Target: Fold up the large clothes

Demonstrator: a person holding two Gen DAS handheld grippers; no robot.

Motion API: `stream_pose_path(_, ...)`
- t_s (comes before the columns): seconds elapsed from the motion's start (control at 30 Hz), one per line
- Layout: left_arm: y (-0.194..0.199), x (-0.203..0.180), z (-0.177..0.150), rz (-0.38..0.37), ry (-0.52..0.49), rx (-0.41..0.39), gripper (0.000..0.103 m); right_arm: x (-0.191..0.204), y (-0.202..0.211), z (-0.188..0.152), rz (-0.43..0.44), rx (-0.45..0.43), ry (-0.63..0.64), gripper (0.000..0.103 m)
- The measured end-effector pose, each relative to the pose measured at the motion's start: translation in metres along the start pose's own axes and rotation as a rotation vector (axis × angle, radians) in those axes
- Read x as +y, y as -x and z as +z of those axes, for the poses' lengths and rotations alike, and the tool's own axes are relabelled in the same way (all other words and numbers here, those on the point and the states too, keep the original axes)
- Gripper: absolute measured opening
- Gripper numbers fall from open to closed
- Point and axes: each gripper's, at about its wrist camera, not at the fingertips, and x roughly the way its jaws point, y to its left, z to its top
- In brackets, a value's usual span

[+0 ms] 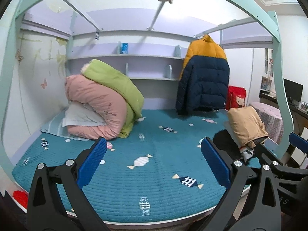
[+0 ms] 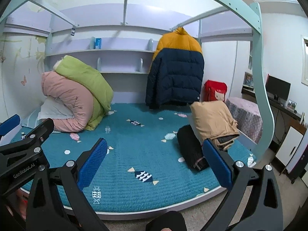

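Note:
A navy and yellow puffer jacket (image 1: 204, 77) hangs from a rail at the back right of the bed; it also shows in the right wrist view (image 2: 176, 71). A folded tan garment (image 1: 246, 127) lies on a folded black garment (image 2: 190, 150) at the bed's right edge; the tan one also shows in the right wrist view (image 2: 213, 123). My left gripper (image 1: 154, 163) is open and empty above the front of the teal bedspread (image 1: 154, 182). My right gripper (image 2: 154, 163) is open and empty too, a little to the right of the left one.
Pink (image 2: 65, 100) and green (image 2: 84, 77) quilts are piled on a pillow at the back left. A red cushion (image 2: 215, 92) stands at the back right. Shelves (image 2: 119, 52) line the back wall. The mint bed frame (image 2: 258, 57) arches overhead. A covered stool (image 2: 244, 113) and desk stand right.

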Motion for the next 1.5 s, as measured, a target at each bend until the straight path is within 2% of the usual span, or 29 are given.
stream_pose_path(0.43,0.019,0.027,0.004,0.042,0.027,-0.034,0.098,0.019,0.013,0.007,0.022,-0.050,0.031,0.096)
stream_pose_path(1.5,0.016,0.021,0.006,0.039,0.004,-0.045,0.098,0.017,0.014,0.005,0.017,-0.048,0.032,0.096)
